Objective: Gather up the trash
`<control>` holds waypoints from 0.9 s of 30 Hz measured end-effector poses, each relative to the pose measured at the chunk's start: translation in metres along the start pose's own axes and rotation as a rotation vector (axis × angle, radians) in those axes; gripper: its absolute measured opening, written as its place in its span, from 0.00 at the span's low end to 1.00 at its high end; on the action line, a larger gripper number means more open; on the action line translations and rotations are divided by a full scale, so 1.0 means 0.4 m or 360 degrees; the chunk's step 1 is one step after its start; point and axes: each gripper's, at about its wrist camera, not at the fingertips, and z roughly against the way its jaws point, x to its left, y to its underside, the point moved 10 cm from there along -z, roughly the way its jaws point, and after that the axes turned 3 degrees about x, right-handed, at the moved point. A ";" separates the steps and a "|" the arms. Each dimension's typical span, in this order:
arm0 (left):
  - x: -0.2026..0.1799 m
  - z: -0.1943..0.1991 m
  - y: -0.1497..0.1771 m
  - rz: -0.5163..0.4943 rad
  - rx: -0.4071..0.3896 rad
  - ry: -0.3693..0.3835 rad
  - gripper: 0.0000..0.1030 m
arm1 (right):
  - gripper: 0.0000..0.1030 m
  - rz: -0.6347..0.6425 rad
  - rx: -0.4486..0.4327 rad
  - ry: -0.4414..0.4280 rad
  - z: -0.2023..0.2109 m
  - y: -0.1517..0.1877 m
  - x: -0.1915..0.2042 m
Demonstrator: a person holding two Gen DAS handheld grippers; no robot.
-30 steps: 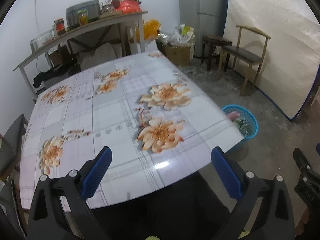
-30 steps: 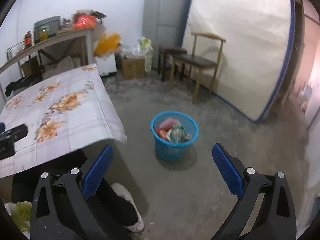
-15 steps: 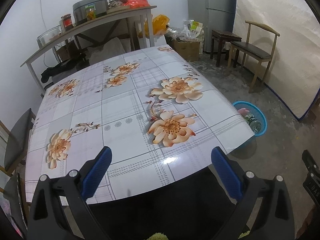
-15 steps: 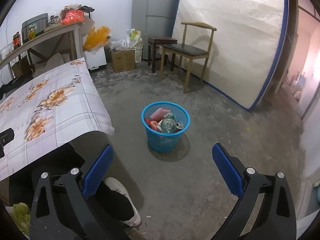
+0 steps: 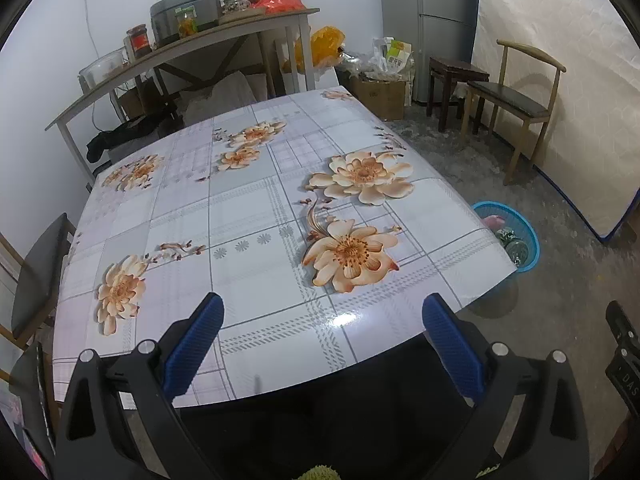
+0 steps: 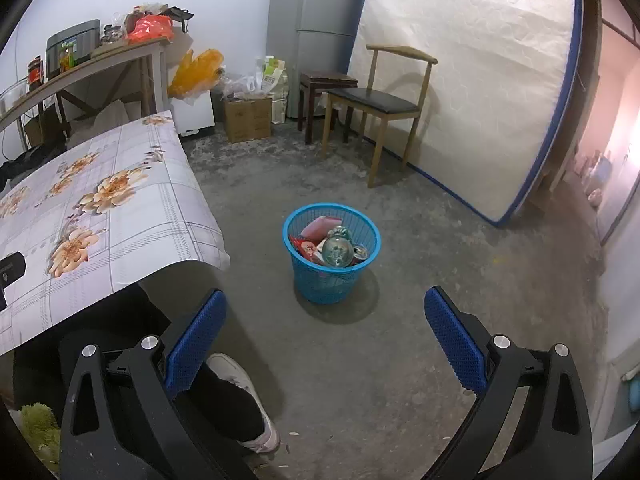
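A blue mesh trash basket (image 6: 331, 256) stands on the concrete floor beside the table, holding a pink wrapper, a red packet, a can and a clear bottle. It also shows in the left wrist view (image 5: 509, 240) past the table's right corner. My right gripper (image 6: 325, 336) is open and empty, held above the floor in front of the basket. My left gripper (image 5: 320, 344) is open and empty, held above the near edge of the table (image 5: 248, 216), which has a floral cloth and no trash on it.
A wooden chair (image 6: 378, 98) and a dark stool (image 6: 326, 92) stand by a leaning mattress (image 6: 472, 80). A cluttered shelf (image 5: 192, 44), boxes and bags line the back wall. Another chair (image 5: 36, 276) is at the table's left. The person's leg and shoe (image 6: 244, 412) are below.
Both grippers have pulled back and risen a little; the table and the basket look farther off. Both grippers stay open and empty.
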 end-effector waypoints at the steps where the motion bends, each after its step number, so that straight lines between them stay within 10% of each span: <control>1: 0.000 -0.002 0.001 0.0001 0.0009 0.0003 0.95 | 0.92 0.0002 0.0001 0.0001 -0.001 0.000 -0.001; 27: 0.008 -0.032 0.007 0.0036 0.0060 0.0015 0.95 | 0.92 0.0037 0.0000 -0.0011 -0.018 -0.020 -0.018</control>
